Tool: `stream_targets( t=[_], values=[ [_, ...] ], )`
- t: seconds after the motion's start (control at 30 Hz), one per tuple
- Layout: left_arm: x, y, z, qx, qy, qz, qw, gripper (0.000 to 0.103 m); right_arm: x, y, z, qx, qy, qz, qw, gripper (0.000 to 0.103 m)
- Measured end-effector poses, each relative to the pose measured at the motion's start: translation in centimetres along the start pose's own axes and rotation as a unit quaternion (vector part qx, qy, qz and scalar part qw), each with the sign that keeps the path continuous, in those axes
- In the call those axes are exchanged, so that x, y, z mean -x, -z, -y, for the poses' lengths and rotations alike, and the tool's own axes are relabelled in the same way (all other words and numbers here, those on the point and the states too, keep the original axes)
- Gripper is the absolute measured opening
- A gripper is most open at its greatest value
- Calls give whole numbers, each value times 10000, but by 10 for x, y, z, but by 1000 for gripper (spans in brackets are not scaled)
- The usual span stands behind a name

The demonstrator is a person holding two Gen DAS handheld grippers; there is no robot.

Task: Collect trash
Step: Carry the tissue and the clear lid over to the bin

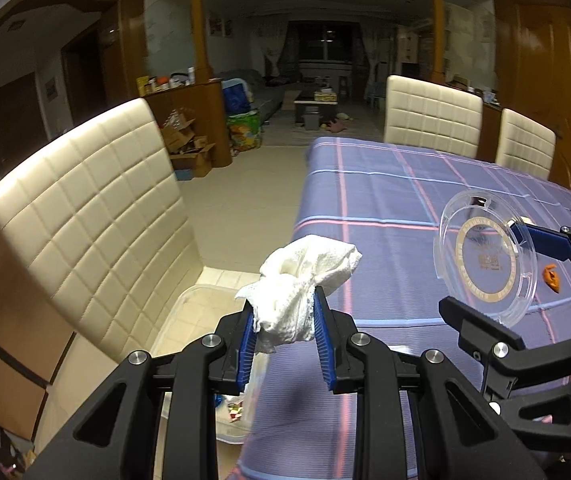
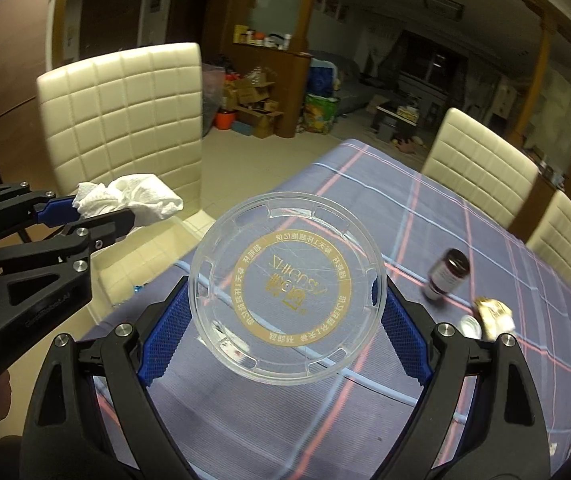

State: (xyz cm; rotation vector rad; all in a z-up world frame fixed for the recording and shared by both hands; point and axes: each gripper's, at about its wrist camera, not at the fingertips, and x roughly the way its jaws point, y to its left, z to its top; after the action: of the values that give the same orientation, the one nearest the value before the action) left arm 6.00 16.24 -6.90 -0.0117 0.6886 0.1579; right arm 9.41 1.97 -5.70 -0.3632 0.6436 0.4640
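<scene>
A crumpled white paper towel point(image 1: 297, 288) is held in the left claw point(image 1: 283, 332), pinched at its lower part between the blue ribbed pads so that the loose upper folds stand free above the fingers. The wad is carried past the left edge of the desk covered in a purple plaid cloth point(image 1: 385, 184), over a clear plastic bin point(image 1: 201, 304) that stands on the tiled floor beside the cream quilted chair point(image 1: 85, 220); this placement is judged to be chosen so that the towel can be dropped straight in once the jaws are parted. Coloured scraps are seen lower down in that bin, though its depth cannot be told.

A round transparent plastic lid with a gold printed ring point(image 2: 287, 292) is gripped by the right claw point(image 2: 285, 320), the jaws set fairly wide and pressed against opposite rims, so the disc is kept from bending. It is held tilted above the desk, apart from the cloth, and is judged to be next for the bin.

More items are left on the desk: a small dark brown glass bottle point(image 2: 447, 274) lying on its side, a small white cap point(image 2: 470, 326), a crumpled gold-and-white wrapper point(image 2: 493, 314) just beside it, and an orange scrap point(image 1: 550, 277)
</scene>
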Motion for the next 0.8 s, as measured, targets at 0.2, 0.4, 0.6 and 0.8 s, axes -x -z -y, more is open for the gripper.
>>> stream_targets(
  t=[0.2,0.4,0.6,0.8],
  values=[
    [-7,5,-24,164,-291,-42,9994,26,-10,-11,-28,290,-178,3,9994,88],
    [-16,8,-48,308,-565,-73,9979,26,-21,-20,-48,484,-333,-27,9983,88],
    [-24,11,-70,502,-727,-162,9960,26,-39,-27,-68,671,-491,-103,9965,88],
    [-35,13,-88,667,-866,-264,9937,26,-56,-34,-81,770,-606,-184,9950,88]
  ],
)
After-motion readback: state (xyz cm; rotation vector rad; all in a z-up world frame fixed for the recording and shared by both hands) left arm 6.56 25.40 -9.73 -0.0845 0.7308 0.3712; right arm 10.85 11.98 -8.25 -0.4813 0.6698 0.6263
